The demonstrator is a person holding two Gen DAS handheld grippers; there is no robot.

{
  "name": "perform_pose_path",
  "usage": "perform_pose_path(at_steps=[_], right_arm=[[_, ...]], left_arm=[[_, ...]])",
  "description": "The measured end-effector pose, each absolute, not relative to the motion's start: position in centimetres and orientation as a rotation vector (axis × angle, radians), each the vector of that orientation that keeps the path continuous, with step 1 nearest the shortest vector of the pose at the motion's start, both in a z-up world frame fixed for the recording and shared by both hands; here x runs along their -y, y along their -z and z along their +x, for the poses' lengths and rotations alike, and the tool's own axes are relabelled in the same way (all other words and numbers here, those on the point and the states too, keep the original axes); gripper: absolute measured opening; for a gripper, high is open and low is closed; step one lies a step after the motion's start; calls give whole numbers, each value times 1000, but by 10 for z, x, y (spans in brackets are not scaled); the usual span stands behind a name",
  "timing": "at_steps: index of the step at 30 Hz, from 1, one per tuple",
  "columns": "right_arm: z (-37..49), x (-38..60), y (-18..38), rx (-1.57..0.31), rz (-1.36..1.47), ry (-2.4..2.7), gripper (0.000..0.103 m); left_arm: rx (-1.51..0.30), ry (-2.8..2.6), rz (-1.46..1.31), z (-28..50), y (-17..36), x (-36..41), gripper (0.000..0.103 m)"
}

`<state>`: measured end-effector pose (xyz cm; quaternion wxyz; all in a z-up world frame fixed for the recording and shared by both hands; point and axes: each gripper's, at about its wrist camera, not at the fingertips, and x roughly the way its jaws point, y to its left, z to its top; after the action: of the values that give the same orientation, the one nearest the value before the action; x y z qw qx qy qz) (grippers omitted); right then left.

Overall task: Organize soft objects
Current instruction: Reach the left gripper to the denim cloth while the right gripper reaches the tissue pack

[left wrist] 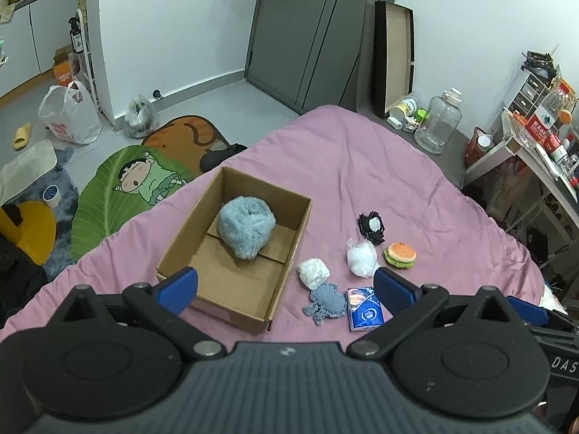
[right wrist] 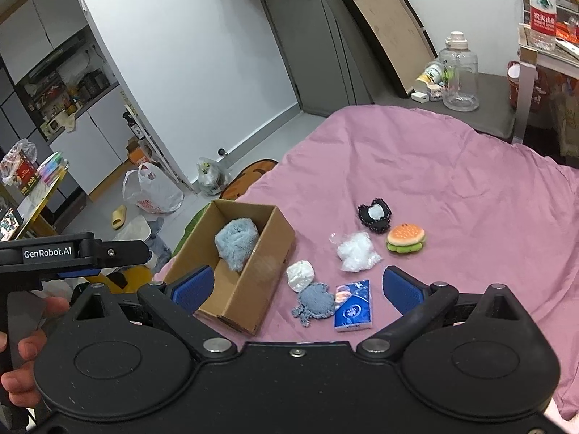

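Note:
An open cardboard box [left wrist: 181, 253] [right wrist: 267, 253] sits on the pink bedspread [left wrist: 362, 166] [right wrist: 452, 181] with a fluffy blue bundle [left wrist: 246, 228] [right wrist: 237, 240] inside. To its right lie a white wad [left wrist: 313, 271] [right wrist: 299, 275], a blue knitted piece [left wrist: 327, 302] [right wrist: 314, 302], a blue tissue pack [left wrist: 363, 309] [right wrist: 353, 305], a clear bag of white stuffing [left wrist: 360, 256] [right wrist: 356, 251], a black-and-white item [left wrist: 372, 227] [right wrist: 375, 214] and a burger toy [left wrist: 400, 254] [right wrist: 405, 237]. My left gripper [left wrist: 286, 289] and my right gripper [right wrist: 298, 287] are open and empty above the bed's near side.
Floor mats [left wrist: 126, 188], plastic bags [left wrist: 68, 114] [right wrist: 152, 190] and a slipper [right wrist: 118, 217] lie on the floor left of the bed. A big clear jug [left wrist: 438, 123] [right wrist: 459, 72] and a cluttered shelf [left wrist: 535, 137] stand at the far right.

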<state>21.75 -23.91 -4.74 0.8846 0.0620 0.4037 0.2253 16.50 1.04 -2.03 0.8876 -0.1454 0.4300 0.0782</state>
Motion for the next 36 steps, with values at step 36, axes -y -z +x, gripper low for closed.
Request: perform_pose_path(at_steps=[36], right_arm=[[248,281,128,-1057,219,-391,75]], left_arm=[[-1028,18,-219,202,101,46,73]])
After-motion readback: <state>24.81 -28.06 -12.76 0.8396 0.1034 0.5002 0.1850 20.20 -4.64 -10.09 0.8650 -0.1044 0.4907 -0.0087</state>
